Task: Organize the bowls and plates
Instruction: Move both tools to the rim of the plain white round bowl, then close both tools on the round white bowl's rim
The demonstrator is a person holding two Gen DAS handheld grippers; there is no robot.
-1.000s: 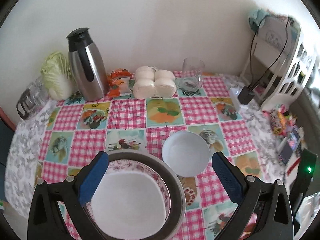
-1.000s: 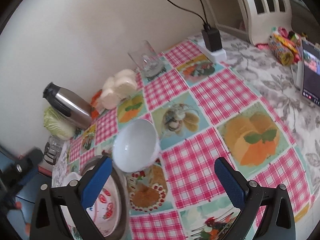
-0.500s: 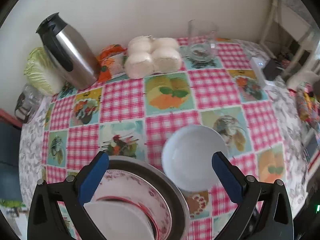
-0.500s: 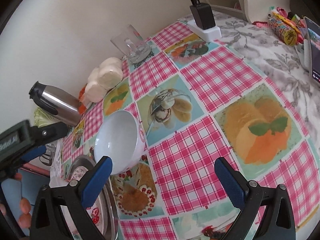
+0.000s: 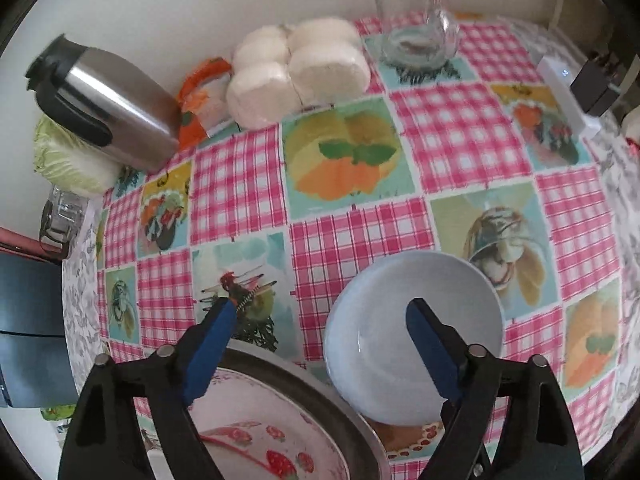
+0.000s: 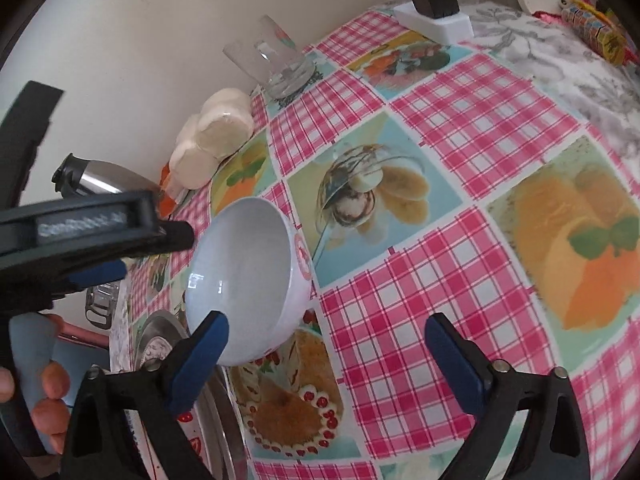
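Observation:
A white bowl [image 5: 412,332] stands on the checked tablecloth; it also shows in the right wrist view [image 6: 244,276]. Beside it on the left is a metal dish [image 5: 320,384] holding a strawberry-patterned plate [image 5: 272,440]. My left gripper [image 5: 320,348] is open above them, its right finger over the bowl's hollow and its left finger over the dish's far rim. My right gripper [image 6: 326,364] is open, its left finger close in front of the bowl's near rim. The left gripper's body shows at the left of the right wrist view, above the bowl.
Along the wall stand a steel thermos [image 5: 108,108], a cabbage [image 5: 64,160], a snack packet [image 5: 202,100], white buns [image 5: 300,68] and a glass mug [image 5: 416,28]. A white power strip with a black charger [image 5: 576,88] lies at the right.
Both grippers have moved down and forward, closer to the bowl. The left gripper has come into the right wrist view above the bowl. The bowl has not moved.

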